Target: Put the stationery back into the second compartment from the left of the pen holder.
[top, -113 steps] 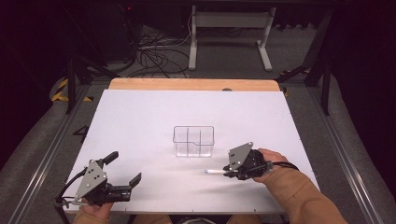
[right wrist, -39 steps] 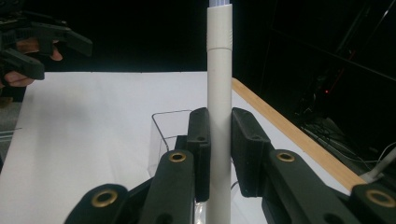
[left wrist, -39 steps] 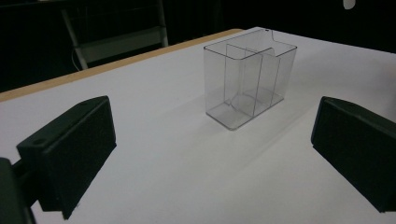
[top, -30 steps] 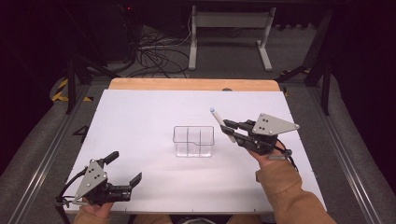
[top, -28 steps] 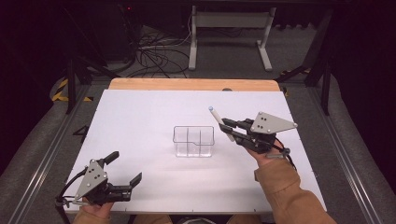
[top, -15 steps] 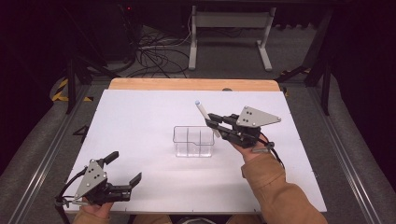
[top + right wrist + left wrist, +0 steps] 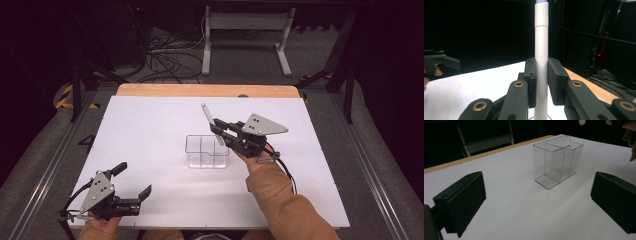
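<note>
A clear plastic organiser [image 7: 207, 152] with several compartments stands in the middle of the white table [image 7: 150, 125]; the left gripper view shows this organiser [image 7: 557, 161] ahead of the jaws. My right gripper [image 7: 216, 128] hovers over its right end, shut on a white marker [image 7: 211, 123] that stands nearly upright, cap end up. In the right gripper view the marker [image 7: 541, 50] is clamped between both pads. My left gripper [image 7: 134, 181] rests at the table's front left corner, jaws wide apart [image 7: 536, 205] with nothing between them.
A wooden strip [image 7: 205, 90] edges the table's far side. Beyond it are a metal stand [image 7: 245, 30] and cables [image 7: 170, 55] on the floor. Broad bare table lies left and right of the organiser.
My right gripper has carried the marker leftward from the right part of the table to above the organiser's right end. The left gripper has stayed put.
</note>
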Motion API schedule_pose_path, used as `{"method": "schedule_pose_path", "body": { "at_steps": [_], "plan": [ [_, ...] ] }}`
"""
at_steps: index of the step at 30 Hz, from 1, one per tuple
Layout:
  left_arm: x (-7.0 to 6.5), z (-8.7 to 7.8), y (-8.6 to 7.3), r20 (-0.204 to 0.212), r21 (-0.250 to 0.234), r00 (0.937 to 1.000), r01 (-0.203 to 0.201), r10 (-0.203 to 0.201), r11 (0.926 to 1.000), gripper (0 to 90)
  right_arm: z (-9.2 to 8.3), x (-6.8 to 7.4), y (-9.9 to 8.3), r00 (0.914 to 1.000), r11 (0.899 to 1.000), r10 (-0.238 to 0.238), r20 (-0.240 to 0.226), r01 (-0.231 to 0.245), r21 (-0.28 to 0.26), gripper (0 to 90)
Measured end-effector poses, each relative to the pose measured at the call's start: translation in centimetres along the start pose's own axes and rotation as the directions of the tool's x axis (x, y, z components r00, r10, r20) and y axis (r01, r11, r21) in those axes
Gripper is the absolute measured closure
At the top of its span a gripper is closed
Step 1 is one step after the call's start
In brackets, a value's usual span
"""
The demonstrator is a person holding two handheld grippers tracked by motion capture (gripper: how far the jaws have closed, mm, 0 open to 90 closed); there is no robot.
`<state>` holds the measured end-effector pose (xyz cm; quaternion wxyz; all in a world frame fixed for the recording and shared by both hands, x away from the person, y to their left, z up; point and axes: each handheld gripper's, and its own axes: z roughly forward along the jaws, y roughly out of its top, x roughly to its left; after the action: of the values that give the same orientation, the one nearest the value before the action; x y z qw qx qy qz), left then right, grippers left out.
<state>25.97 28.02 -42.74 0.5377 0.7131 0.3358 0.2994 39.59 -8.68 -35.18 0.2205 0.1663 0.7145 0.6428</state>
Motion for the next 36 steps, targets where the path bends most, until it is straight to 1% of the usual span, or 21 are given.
{"method": "schedule_pose_path", "body": {
  "at_steps": [2, 5, 13, 15, 17, 22, 24, 29, 30, 32, 35, 36],
  "plan": [
    [0.0, 0.0, 0.0, 0.001, 0.001, 1.0000, -0.001, 0.001, 1.0000, 0.6, 0.3, 0.3, -0.2, 0.9998, 1.000, -0.005, 0.019, 0.005, 0.000, 78.6],
    [0.0, 0.0, 0.0, 0.001, 0.001, 1.0000, -0.002, 0.002, 1.0000, 0.7, 0.8, 0.5, -0.4, 0.9998, 1.000, 0.001, 0.019, -0.001, 0.001, 78.6],
    [0.0, 0.0, 0.0, 0.003, 0.001, 1.0000, -0.001, 0.001, 1.0000, 0.6, 2.1, 0.7, -1.3, 0.9985, 0.999, 0.049, 0.026, -0.048, -0.004, 78.5],
    [0.1, 0.0, 0.0, 0.004, 0.001, 1.0000, 0.000, 0.000, 1.0000, 0.7, 2.5, 0.7, -1.6, 0.9983, 0.999, 0.049, 0.031, -0.049, 0.000, 78.5],
    [0.1, 0.0, 0.0, 0.004, 0.001, 1.0000, 0.000, 0.000, 1.0000, 0.7, 2.8, 0.7, -1.9, 0.9980, 0.999, 0.050, 0.037, -0.051, 0.010, 78.5],
    [0.1, 0.0, 0.0, 0.005, 0.001, 1.0000, 0.000, 0.000, 1.0000, 0.6, 3.4, 0.7, -2.9, 0.9965, 0.997, 0.072, 0.043, -0.073, 0.031, 78.5],
    [0.1, 0.0, 0.0, 0.005, 0.001, 1.0000, 0.001, -0.001, 1.0000, 0.7, 3.5, 0.8, -3.3, 0.9960, 0.996, 0.076, 0.047, -0.078, 0.032, 78.5],
    [0.1, 0.0, 0.0, 0.006, 0.003, 1.0000, -0.001, 0.001, 1.0000, 0.6, 3.8, 0.8, -4.1, 0.9945, 0.994, 0.088, 0.058, -0.091, 0.059, 78.5],
    [0.1, 0.0, 0.0, 0.005, 0.002, 1.0000, -0.001, 0.001, 1.0000, 0.7, 3.9, 0.9, -4.2, 0.9937, 0.993, 0.096, 0.058, -0.099, 0.065, 78.5],
    [0.1, 0.0, 0.0, 0.007, 0.003, 1.0000, -0.002, 0.002, 1.0000, 0.6, 4.0, 1.0, -4.4, 0.9936, 0.992, 0.095, 0.062, -0.099, 0.074, 78.5],
    [0.0, 0.0, 0.0, 0.005, 0.001, 1.0000, 0.000, 0.000, 1.0000, 0.7, 4.0, 1.1, -4.8, 0.9942, 0.994, 0.079, 0.074, -0.084, 0.076, 78.5],
    [0.1, 0.0, 0.0, 0.006, 0.002, 1.0000, -0.001, 0.001, 1.0000, 0.6, 4.0, 1.2, -4.9, 0.9934, 0.993, 0.086, 0.076, -0.092, 0.079, 78.5]
  ]
}}
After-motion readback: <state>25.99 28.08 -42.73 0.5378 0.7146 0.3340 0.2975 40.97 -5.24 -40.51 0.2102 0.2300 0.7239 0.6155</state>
